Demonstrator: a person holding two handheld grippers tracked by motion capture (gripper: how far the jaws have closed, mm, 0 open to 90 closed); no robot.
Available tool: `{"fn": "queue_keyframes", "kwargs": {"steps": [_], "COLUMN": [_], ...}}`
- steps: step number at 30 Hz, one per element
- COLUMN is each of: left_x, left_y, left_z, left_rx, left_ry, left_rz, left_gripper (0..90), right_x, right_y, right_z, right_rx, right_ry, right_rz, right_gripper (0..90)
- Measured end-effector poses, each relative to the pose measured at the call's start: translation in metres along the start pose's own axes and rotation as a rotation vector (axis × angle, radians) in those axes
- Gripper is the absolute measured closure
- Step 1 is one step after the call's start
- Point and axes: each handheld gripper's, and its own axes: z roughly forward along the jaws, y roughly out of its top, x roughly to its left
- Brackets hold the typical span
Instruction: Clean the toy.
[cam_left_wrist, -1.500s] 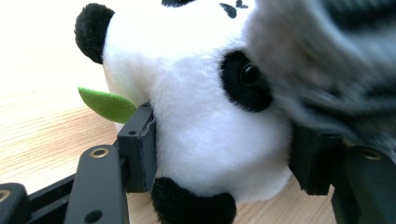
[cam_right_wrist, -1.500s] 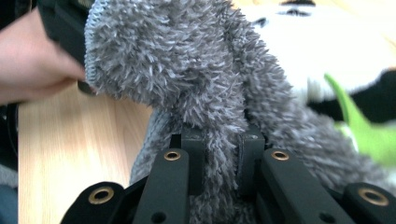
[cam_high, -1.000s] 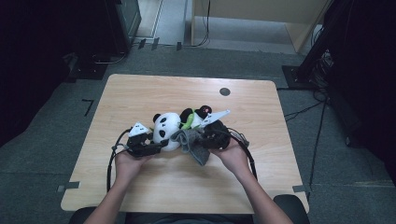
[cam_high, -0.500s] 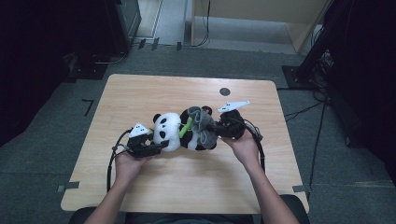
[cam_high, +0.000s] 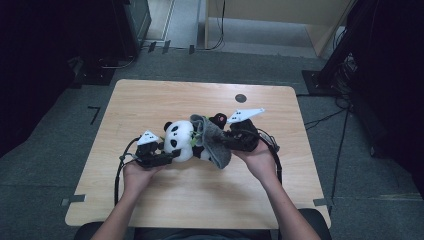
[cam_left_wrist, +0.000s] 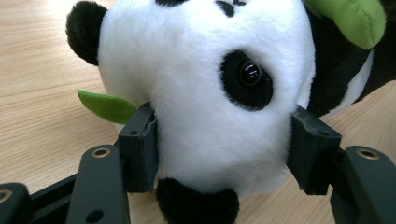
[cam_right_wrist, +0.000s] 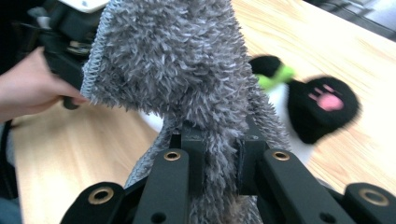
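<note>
The panda (cam_high: 181, 140) lies mid-tabletop (cam_high: 150, 100) between the two tongs. The left tongs (cam_left_wrist: 219, 149) clamp its white head from both sides, pads pressed into the plush. The right tongs (cam_right_wrist: 219, 161) are pinched tight on a grey cloth (cam_right_wrist: 187, 70), which is lifted and draped over the panda's body.

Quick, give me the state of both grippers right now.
Left gripper: closed on the head of the black-and-white plush panda, fingers pressing both sides.
Right gripper: shut on the shaggy grey fabric cloth, lifting it.
</note>
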Motion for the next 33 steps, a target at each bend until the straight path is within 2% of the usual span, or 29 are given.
{"fn": "queue_keyframes", "kwargs": {"steps": [2, 3, 5, 9, 15, 22, 27, 30, 33], "left_x": [0.0, 0.0, 0.0, 0.0, 0.0, 0.0, -0.001, 0.0, -0.001], "left_y": [0.0, 0.0, 0.0, 0.0, 0.001, 0.001, 0.001, 0.001, 0.001], "left_z": [0.0, 0.0, 0.0, 0.0, 0.0, 0.0, 0.0, 0.0, 0.0], "left_rx": [0.001, 0.001, 0.001, 0.002, 0.002, 0.004, 0.007, 0.005, 0.003], "left_ry": [0.0, -0.001, -0.002, 0.001, 0.003, 0.003, 0.006, 0.006, 0.007], "left_rz": [-0.001, -0.001, -0.002, -0.002, -0.001, -0.002, 0.0, 0.0, -0.001], "left_gripper": [36.0, 36.0, 36.0, 36.1, 36.6, 36.7, 36.9, 37.1, 37.4], "right_x": [0.004, 0.014, 0.017, 0.03, 0.043, 0.047, 0.044, 0.046, 0.048], "right_y": [0.001, 0.001, 0.001, -0.002, -0.015, -0.029, -0.035, -0.033, -0.031], "right_z": [0.001, 0.005, 0.007, 0.021, 0.044, 0.051, 0.069, 0.087, 0.095], "right_rx": [0.0, 0.01, 0.017, 0.055, 0.126, 0.177, 0.208, 0.234, 0.238], "right_ry": [0.013, 0.04, 0.047, 0.079, 0.112, 0.107, 0.073, 0.088, 0.092], "right_rz": [-0.006, -0.02, -0.028, -0.051, -0.057, -0.064, -0.072, -0.073, -0.068], "right_gripper": [78.7, 78.7, 78.7, 78.7, 78.7, 78.6, 78.6, 78.7, 78.7]}}
